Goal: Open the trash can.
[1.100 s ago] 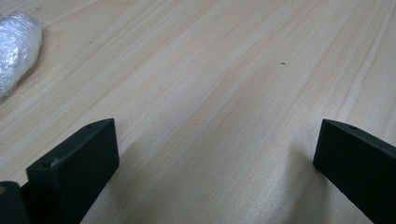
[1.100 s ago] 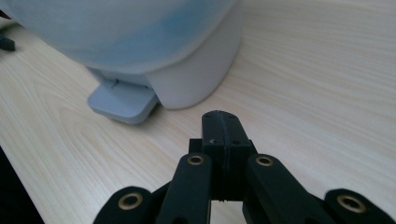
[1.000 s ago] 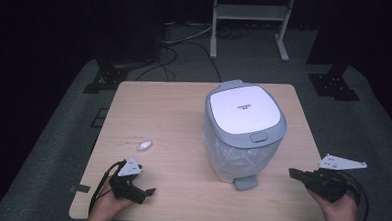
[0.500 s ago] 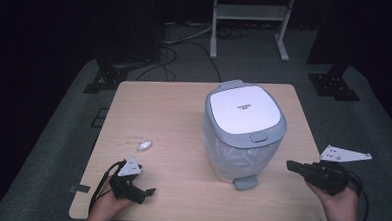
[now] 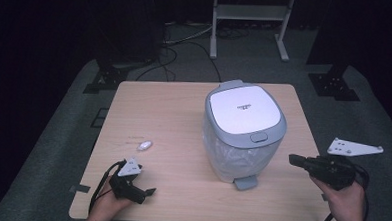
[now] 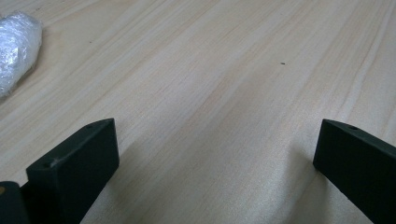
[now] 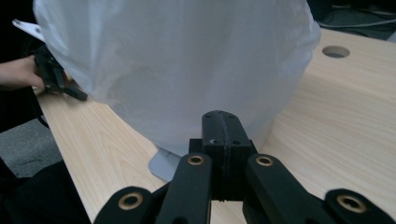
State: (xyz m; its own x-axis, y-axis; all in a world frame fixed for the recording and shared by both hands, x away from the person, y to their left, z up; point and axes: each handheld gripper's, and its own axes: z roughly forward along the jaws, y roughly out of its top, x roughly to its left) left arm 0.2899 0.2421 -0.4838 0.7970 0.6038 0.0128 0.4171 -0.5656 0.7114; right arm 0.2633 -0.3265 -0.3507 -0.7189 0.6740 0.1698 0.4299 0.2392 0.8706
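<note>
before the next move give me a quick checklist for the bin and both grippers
1. Bin lid shut: ok, it sits flat on the bin.
2. Pedal free: ok, nothing rests on it; it faces the person.
3. Right gripper ready to press: ok, jaws shut, empty, pointing at the bin from the right, above pedal level.
4. Left gripper ready to grasp: ok, jaws open, empty, low over the table.
5. Plastic wad reachable: ok, it lies loose on the table just beyond the left gripper.
6. Liner seated in bin: cannot tell.
</note>
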